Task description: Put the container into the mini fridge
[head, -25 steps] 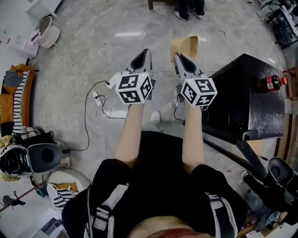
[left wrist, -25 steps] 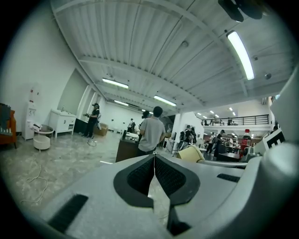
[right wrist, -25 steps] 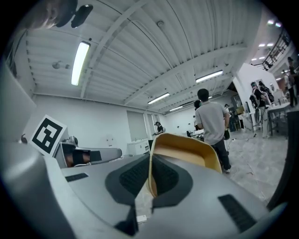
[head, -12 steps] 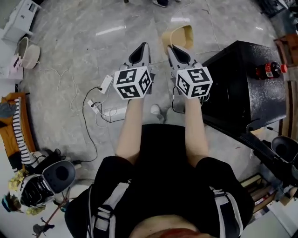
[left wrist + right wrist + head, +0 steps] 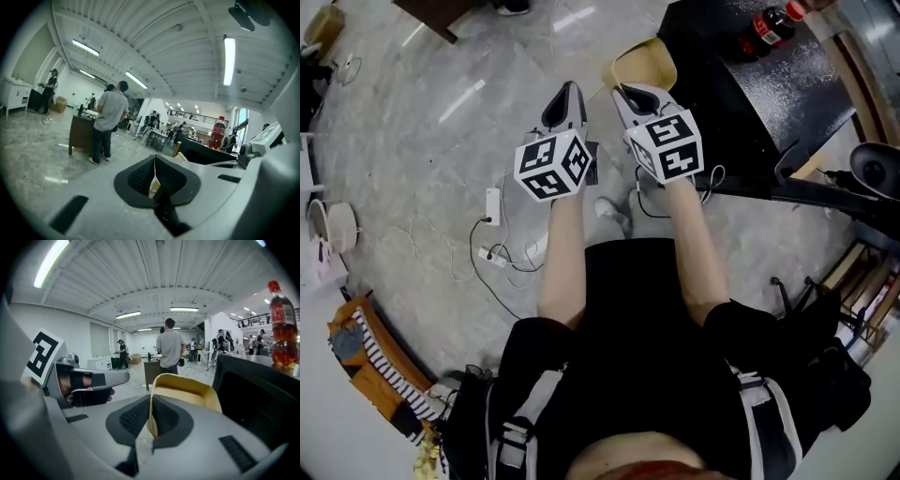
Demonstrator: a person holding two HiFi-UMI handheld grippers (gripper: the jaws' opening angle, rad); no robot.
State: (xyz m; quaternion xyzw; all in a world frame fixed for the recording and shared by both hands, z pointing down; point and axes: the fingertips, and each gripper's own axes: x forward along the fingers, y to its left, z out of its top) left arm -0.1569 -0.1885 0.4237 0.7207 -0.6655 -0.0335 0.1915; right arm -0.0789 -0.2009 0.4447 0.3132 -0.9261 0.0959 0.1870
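Judged to be the carrying step. Held the tan container (image 5: 642, 64) by its near rim in the right claw (image 5: 623, 91), up off the floor (image 5: 441, 141) and not yet inside the mini fridge (image 5: 769, 94). Had the pads pinched onto the thin wall, with the open bowl of the container standing just past the tips and tilted upward. Kept the left claw (image 5: 567, 92) closed on itself just left of the right claw and level with it, gripping nothing nameable. Noted only a pale sliver low at its seam, too small to identify.

Found the mini fridge near, ahead and to the right of the right claw, with a cola bottle (image 5: 772, 23) upright on its top. Could not tell whether the door was open.

Probably called next for a swing rightward to face the fridge front. Then, if the door proved shut, for opening it with the free left claw. After that, for lowering the right claw and feeding the container in level without letting the thin rim slip from the pinch.

Held the left forearm (image 5: 562, 253) and right forearm (image 5: 689, 244) out forward, side by side. Pointed both claws away from the body, marker cubes uppermost.
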